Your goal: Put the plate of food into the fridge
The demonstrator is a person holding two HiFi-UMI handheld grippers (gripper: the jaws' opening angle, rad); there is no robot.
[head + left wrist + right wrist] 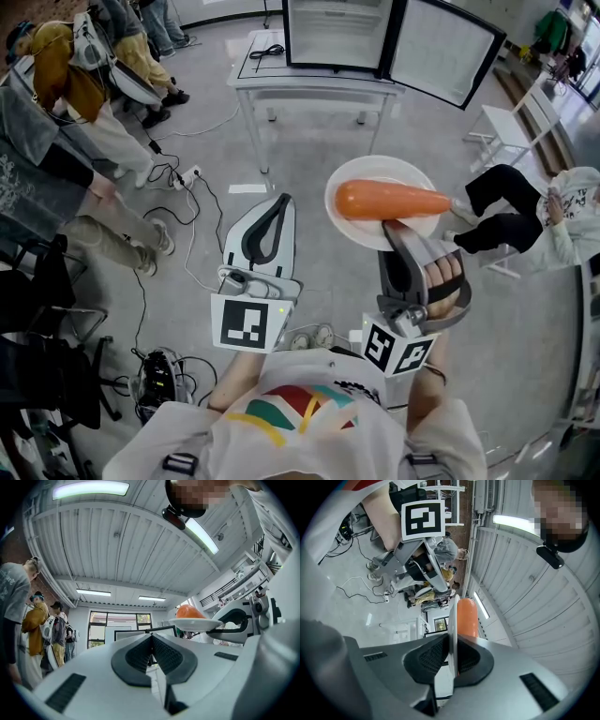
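Right gripper [396, 230] only pinches the plate [370, 173] by its rim, so one tilt and the carrot [389, 201] could roll off. Left gripper [279, 202] sits closed and empty

No text, brand, number or sign can be read on anything in view

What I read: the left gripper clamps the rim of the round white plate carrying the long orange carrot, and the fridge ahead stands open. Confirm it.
No: the right gripper clamps the rim of the round white plate carrying the long orange carrot, as the right gripper view shows. The left gripper is shut on nothing. The fridge ahead stands open.
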